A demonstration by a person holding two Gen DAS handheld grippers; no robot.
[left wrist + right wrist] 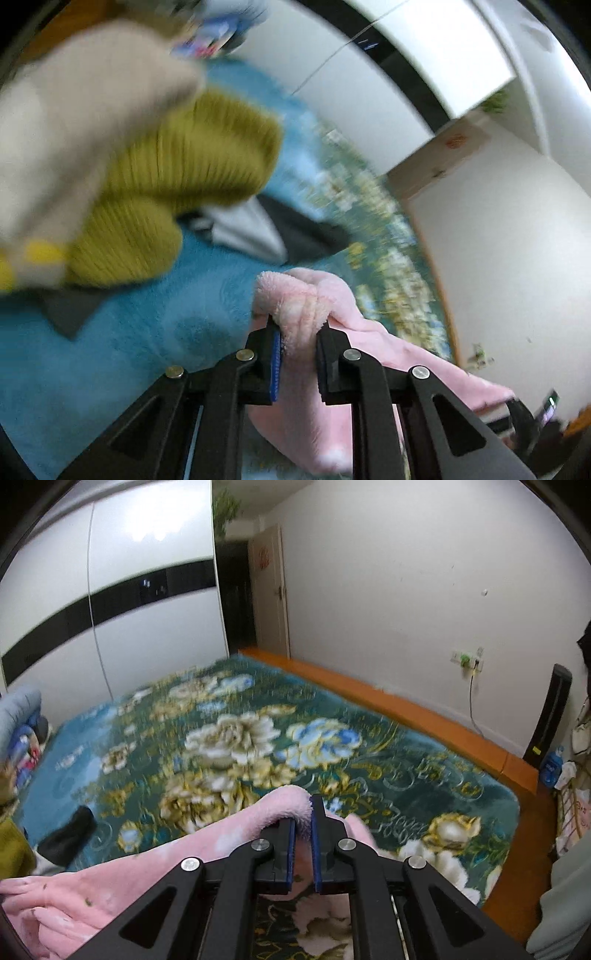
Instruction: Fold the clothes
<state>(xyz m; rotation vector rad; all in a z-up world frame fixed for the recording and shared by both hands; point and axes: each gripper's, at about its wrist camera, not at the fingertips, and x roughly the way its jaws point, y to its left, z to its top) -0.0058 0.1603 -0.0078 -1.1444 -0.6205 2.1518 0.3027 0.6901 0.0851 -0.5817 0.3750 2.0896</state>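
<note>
Bunching pink fleece (303, 306) between tool (297, 343) fingers

From the left wrist we looked along the left gripper (298, 341), tilted steeply, close over the teal floral blanket (129, 332). From the right wrist we looked level along the right gripper (303, 818), down the bed toward the door (271, 590). Both views shared the pink fleece garment (369, 350) (110, 871), blanket and wardrobe (110, 590).
</note>
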